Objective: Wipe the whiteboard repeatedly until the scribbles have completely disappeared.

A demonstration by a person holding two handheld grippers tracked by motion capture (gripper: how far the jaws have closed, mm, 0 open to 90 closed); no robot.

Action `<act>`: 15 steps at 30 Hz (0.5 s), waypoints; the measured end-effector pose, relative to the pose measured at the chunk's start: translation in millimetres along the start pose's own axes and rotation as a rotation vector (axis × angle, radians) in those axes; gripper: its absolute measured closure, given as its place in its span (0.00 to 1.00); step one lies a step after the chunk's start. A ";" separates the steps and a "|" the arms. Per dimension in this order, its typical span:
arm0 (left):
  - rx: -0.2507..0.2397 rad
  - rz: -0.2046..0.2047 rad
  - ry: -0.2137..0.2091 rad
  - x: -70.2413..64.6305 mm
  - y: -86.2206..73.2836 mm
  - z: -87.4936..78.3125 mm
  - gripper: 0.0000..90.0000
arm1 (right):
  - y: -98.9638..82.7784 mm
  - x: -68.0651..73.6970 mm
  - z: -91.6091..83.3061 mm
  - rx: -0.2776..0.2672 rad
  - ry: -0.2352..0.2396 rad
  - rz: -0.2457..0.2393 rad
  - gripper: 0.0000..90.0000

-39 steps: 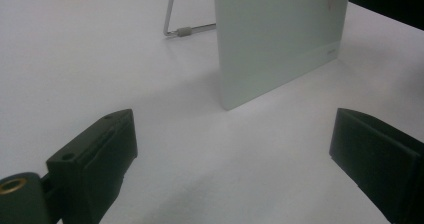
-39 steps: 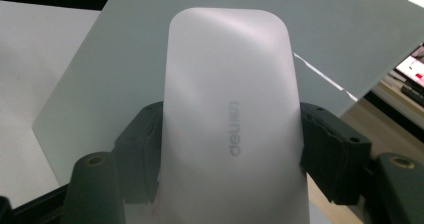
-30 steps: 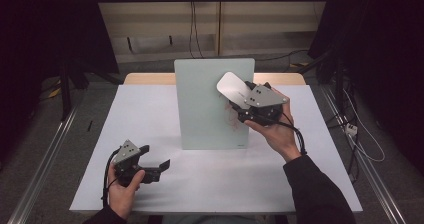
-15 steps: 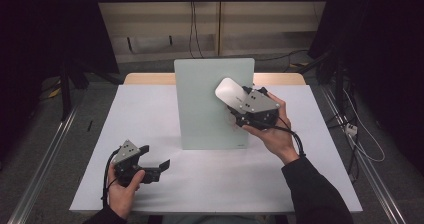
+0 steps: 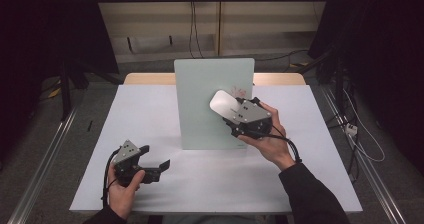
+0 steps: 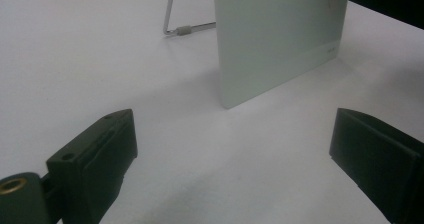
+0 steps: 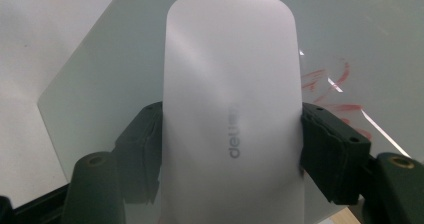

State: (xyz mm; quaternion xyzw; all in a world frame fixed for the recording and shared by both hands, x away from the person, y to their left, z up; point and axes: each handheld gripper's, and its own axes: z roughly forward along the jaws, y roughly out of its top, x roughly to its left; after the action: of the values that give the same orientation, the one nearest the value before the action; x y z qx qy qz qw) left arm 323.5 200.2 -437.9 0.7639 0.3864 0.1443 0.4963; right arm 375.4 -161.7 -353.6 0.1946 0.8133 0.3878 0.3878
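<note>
- Tabletop, white and rectangular [image 5: 150, 114], fills most of the high view; its right and near parts are bare, so there is open room there for both hands to move.
- Pale green glass board [image 5: 210, 84], rectangular and propped upright on a thin wire stand [image 6: 172, 19], sits at the middle of the table toward the far edge. Red marker scribbles [image 7: 330, 84] show near its upper right corner.
- White oblong eraser with a rounded end and grey lettering [image 7: 232, 114] is the thing in hand — clamped across its width by the right gripper [image 5: 235, 115], jaws closed on both long sides, held in front of the board's right half just beside the red marks.
- Compared with a second ago, the eraser has come lower and sits farther down the board face, close by the scribbles. My reading: the wiping stroke is about to start or just starting; whether the pad touches the glass I cannot tell.
- Left gripper [image 5: 157, 166] rests low near the table's front left, jaws wide apart and holding nothing, well clear of the board.
- Board's right edge is close to the eraser — a sideways stroke could slip off it, or tip the propped board back.
</note>
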 end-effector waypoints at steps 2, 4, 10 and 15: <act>0.000 -0.002 -0.001 -0.2 -0.1 0.1 0.05 | 0.9 -2.2 -1.3 -0.003 -0.011 0.003 0.35; 0.000 0.000 -0.001 -0.1 -0.1 -0.1 0.05 | 2.3 -6.9 -3.9 -0.008 -0.034 0.013 0.35; 0.000 0.001 -0.002 -0.2 0.2 -0.1 0.05 | 9.4 -28.6 -13.6 -0.028 -0.108 0.041 0.35; 0.000 -0.002 -0.002 -0.1 -0.1 0.0 0.05 | 6.6 -28.6 -14.4 -0.020 -0.109 0.049 0.35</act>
State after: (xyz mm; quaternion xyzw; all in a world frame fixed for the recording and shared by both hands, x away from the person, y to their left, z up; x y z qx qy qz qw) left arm 323.4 200.2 -438.0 0.7637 0.3866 0.1428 0.4968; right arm 382.1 -182.1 -329.0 0.2313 0.7820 0.3940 0.4240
